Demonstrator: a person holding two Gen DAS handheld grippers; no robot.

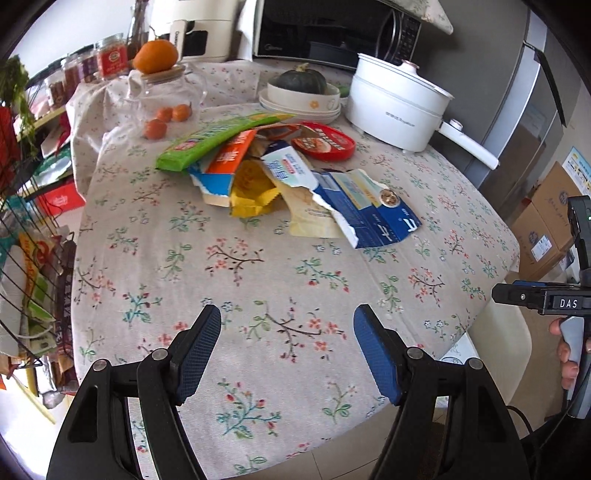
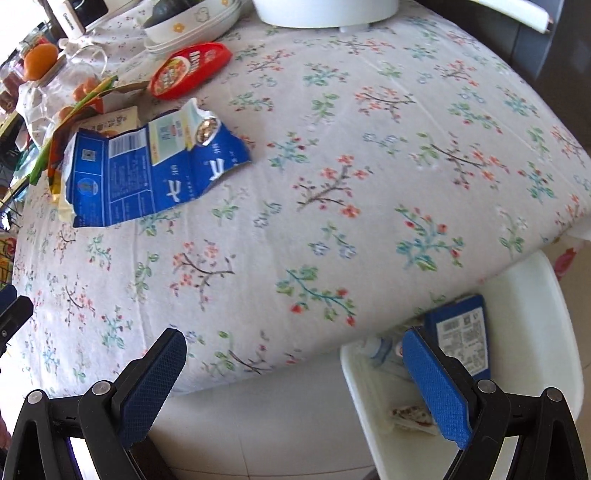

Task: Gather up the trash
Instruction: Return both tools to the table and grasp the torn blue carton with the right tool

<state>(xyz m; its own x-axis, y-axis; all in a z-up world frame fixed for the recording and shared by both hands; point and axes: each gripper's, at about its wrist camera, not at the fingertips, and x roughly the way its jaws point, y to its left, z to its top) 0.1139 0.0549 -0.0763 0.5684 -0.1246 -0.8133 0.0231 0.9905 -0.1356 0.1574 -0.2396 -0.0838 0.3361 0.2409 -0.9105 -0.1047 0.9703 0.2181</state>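
Observation:
A pile of trash lies on the floral tablecloth (image 1: 236,280): a torn blue carton (image 1: 373,210), a yellow wrapper (image 1: 251,192), a green packet (image 1: 210,140), an orange box (image 1: 229,155) and a red lid (image 1: 323,141). My left gripper (image 1: 286,350) is open and empty over the table's near part, well short of the pile. In the right wrist view the blue carton (image 2: 147,173) and red lid (image 2: 188,70) lie at upper left. My right gripper (image 2: 295,384) is open and empty above the table's edge, beside a white bin (image 2: 546,332) that holds a blue box (image 2: 461,332).
At the back stand a white electric pot (image 1: 395,103), stacked bowls with a squash (image 1: 301,96), a glass jar with oranges (image 1: 166,96) and a microwave (image 1: 325,29). A wire rack (image 1: 26,258) of goods is at left. Cardboard boxes (image 1: 546,221) sit at right.

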